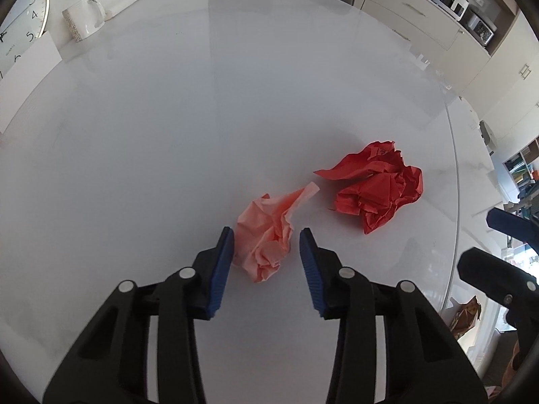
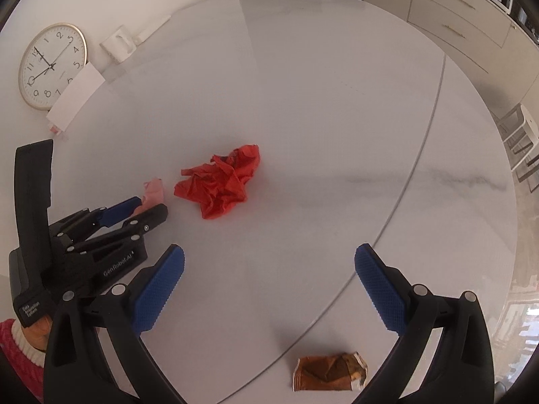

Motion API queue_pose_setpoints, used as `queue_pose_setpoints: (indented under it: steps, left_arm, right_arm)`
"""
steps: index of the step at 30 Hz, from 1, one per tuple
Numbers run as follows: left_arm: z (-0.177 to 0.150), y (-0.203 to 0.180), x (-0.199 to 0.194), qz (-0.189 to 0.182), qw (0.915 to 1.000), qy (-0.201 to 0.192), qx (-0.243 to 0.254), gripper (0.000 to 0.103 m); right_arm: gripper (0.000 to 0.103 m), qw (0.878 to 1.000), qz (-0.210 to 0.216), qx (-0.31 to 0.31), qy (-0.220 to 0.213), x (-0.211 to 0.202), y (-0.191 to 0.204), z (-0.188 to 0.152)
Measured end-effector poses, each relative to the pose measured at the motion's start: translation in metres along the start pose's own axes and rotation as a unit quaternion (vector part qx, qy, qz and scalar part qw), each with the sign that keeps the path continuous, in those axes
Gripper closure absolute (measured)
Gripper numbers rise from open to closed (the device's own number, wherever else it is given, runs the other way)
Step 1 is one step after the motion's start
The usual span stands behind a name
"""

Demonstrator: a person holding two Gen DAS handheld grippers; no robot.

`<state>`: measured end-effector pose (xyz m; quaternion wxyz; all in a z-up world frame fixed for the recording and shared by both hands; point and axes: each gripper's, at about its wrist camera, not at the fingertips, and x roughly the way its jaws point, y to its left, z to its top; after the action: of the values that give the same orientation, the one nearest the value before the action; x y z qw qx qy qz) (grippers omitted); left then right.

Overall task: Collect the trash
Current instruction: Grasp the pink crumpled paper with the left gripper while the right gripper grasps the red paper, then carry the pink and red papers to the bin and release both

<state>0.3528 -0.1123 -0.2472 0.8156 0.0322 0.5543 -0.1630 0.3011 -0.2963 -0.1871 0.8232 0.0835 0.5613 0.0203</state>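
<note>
In the left wrist view, the left tool point(image 1: 266, 242) was low over the white round worktop point(image 1: 151, 141) with its two blue fingers point(image 1: 224, 262) spread apart. A crumpled pink paper point(image 1: 269, 235) lay on the worktop between them; the left finger seemed to touch the paper or be just beside it, while the right finger stood a little apart from it. So the tool was open around the pink paper and did not grip it. A crumpled red paper point(image 1: 377, 188) lay near, to the right and a little farther away, apart from the pink one. At the far left edge stood a white mug point(image 1: 86, 17) and a wall clock point(image 1: 23, 23). Part of the right tool point(image 1: 498, 269) showed at the right border.

In the right wrist view, the right tool point(image 2: 269, 282) had its blue fingers point(image 2: 158, 293) wide apart, with only bare worktop point(image 2: 337, 118) between them; it held nothing. A brown crumpled wrapper point(image 2: 330, 372) lay on the worktop near the bottom of the view, just beside a thin curved seam in the surface. The red paper point(image 2: 219, 181) lay farther ahead, toward the left. The left tool point(image 2: 141, 208) was at the left side, its tips around the pink paper point(image 2: 153, 190), which was partly hidden. The clock point(image 2: 50, 65) and the mug point(image 2: 118, 45) were behind.
</note>
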Motion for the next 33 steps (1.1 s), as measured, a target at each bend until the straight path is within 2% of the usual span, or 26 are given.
queue_pose_setpoints:
  steps: [1,4,8,11,16,17,19,21,27,33]
  left_arm:
    - [0.003,0.002,0.001,-0.001,1.0000,0.000,0.002,0.071]
    - [0.006,0.007,0.000,-0.011,0.9999,-0.003,-0.005,0.073]
    - [0.005,0.016,-0.007,-0.013,0.9996,-0.009,-0.025,0.074]
    - [0.001,0.022,-0.015,0.000,0.9993,-0.012,-0.035,0.074]
    - [-0.007,0.026,-0.031,0.007,0.9983,-0.016,-0.055,0.074]
    - [-0.010,0.026,-0.033,0.008,0.9983,-0.014,-0.056,0.074]
    - [-0.012,0.027,-0.038,0.013,0.9983,-0.011,-0.056,0.074]
    - [-0.014,0.028,-0.041,0.014,0.9984,-0.009,-0.055,0.074]
    - [-0.015,0.027,-0.058,0.013,0.9988,-0.017,-0.044,0.074]
    - [-0.033,0.003,-0.086,0.006,0.9995,-0.027,-0.017,0.074]
  right_arm:
    - [0.002,1.000,0.004,-0.007,0.001,0.004,0.004,0.005]
    - [0.002,1.000,0.008,-0.024,0.004,0.016,0.015,0.019]
    - [0.002,0.999,0.015,-0.033,0.005,0.031,0.027,0.034]
    - [0.003,0.999,0.008,-0.039,0.013,0.045,0.034,0.042]
    - [0.003,0.998,-0.002,-0.052,0.021,0.061,0.046,0.041]
    - [0.005,0.998,-0.007,-0.058,0.019,0.061,0.048,0.041]
    - [0.029,0.997,-0.012,-0.076,0.016,0.063,0.052,0.039]
    - [0.034,0.995,-0.022,-0.092,0.013,0.063,0.056,0.037]
    - [0.038,0.994,-0.028,-0.107,0.004,0.046,0.051,0.022]
    - [0.037,0.995,-0.024,-0.096,-0.012,0.003,0.039,-0.004]
